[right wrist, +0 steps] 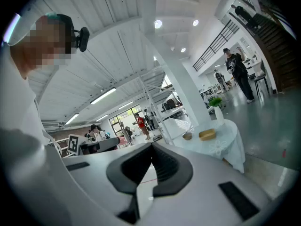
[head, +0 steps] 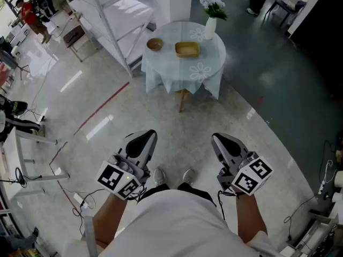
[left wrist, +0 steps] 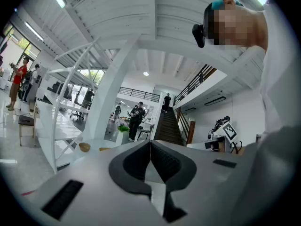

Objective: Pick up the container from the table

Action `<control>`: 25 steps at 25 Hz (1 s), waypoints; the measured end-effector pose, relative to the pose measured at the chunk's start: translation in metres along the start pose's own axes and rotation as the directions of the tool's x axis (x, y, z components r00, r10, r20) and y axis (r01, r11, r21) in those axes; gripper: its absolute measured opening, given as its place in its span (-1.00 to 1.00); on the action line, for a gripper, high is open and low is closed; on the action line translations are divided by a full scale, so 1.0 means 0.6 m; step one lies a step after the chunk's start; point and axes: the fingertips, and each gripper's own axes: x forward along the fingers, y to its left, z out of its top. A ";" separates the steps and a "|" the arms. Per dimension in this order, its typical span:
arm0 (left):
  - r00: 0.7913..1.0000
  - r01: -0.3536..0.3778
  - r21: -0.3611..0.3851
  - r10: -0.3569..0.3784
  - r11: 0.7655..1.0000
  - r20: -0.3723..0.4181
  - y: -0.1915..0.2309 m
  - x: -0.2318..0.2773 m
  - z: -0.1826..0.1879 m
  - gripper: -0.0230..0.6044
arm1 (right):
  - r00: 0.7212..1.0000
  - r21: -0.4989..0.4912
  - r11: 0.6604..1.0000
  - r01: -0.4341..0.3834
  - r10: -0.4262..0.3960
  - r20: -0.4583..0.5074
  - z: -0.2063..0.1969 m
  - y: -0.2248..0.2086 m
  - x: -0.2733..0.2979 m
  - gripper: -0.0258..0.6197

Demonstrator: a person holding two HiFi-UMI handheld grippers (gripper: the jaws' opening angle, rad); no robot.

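Observation:
A yellow rectangular container (head: pixel 187 50) lies on a small round table (head: pixel 206 68) with a pale cloth, far ahead of me. It also shows small in the right gripper view as the container (right wrist: pixel 207 134). My left gripper (head: pixel 149 135) and right gripper (head: pixel 215 138) hang near my waist over the floor, well short of the table. Both are shut with nothing between their jaws. In the left gripper view the left gripper (left wrist: pixel 150 143) points level toward the hall, its pads meeting.
A brown bowl (head: pixel 155 44) and a white vase of flowers (head: pixel 210 27) share the table. White shelving (head: pixel 115 20) stands to the table's left. A red line (head: pixel 96 114) runs across the glossy floor. People stand in the distance.

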 end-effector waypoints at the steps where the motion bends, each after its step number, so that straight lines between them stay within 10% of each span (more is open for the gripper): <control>1: 1.000 -0.003 0.001 0.003 1.000 0.000 0.003 0.001 -0.001 -0.86 | 1.000 0.000 1.000 0.002 -0.002 -0.001 0.000 -0.002 0.000 -0.85; 25: 0.999 -0.040 0.014 0.040 0.999 0.018 -0.068 0.028 -0.026 -0.86 | 0.999 0.042 0.999 -0.031 0.031 0.021 -0.006 -0.051 -0.060 -0.85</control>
